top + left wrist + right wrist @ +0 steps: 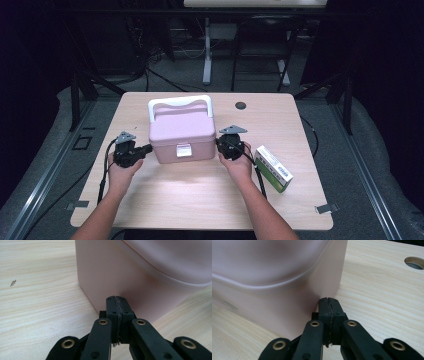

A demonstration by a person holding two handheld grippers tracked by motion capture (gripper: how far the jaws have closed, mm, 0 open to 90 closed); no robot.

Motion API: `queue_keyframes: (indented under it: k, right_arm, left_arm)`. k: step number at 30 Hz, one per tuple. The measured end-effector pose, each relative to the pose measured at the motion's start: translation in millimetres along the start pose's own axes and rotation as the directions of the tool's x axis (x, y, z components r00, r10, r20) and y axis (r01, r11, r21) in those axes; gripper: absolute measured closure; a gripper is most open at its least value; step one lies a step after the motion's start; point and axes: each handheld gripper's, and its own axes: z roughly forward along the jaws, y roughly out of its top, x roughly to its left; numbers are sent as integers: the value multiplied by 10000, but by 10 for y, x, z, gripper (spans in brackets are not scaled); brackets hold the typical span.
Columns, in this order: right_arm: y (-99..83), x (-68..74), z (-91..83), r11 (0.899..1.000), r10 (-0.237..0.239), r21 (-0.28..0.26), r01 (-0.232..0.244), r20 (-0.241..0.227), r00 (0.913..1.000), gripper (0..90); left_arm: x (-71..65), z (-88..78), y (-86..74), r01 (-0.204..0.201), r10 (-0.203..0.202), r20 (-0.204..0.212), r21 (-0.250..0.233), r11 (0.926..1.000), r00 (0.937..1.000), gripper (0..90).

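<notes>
The pink box (181,131) stands mid-desk (200,200), its long axis running left to right between your hands. Your left claw (148,148) and right claw (218,143) are both pressed together, empty, each tip aimed inward at a lower end wall. Contact appears likely, but cannot be confirmed. Both hands sit equally near.

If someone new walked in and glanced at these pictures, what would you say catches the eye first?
The pink box with its white handle stands out at the middle of the wooden table. The left gripper and right gripper, both shut, flank it, one at each lower side wall with closed tips at the plastic. A green and white carton lies to the right of the right hand.
</notes>
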Motion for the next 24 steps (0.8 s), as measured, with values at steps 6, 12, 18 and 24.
queue_keyframes:
  k: [6, 12, 18, 24]
  right_arm:
    - [-49, -4, -58, 10000, 45, -70, -45, 4, 10000, 900]
    - [-88, 17, -112, 10000, 6, -80, -5, 75, 10000, 900]
    - [-131, 47, -173, 9999, -78, -80, 79, 75, 9999, 900]
    - [-161, 61, -225, 10000, -41, -6, 41, 22, 10000, 900]
  left_arm:
    - [-42, -14, -11, -183, 183, 48, 64, 9998, 9998, 897]
    - [-65, -40, -38, -164, 163, 192, 58, 9998, 9997, 898]
    - [-93, -90, -85, -182, 180, 354, 33, 9998, 9992, 898]
    - [-129, -137, -115, -400, 395, 405, 114, 9991, 9984, 898]
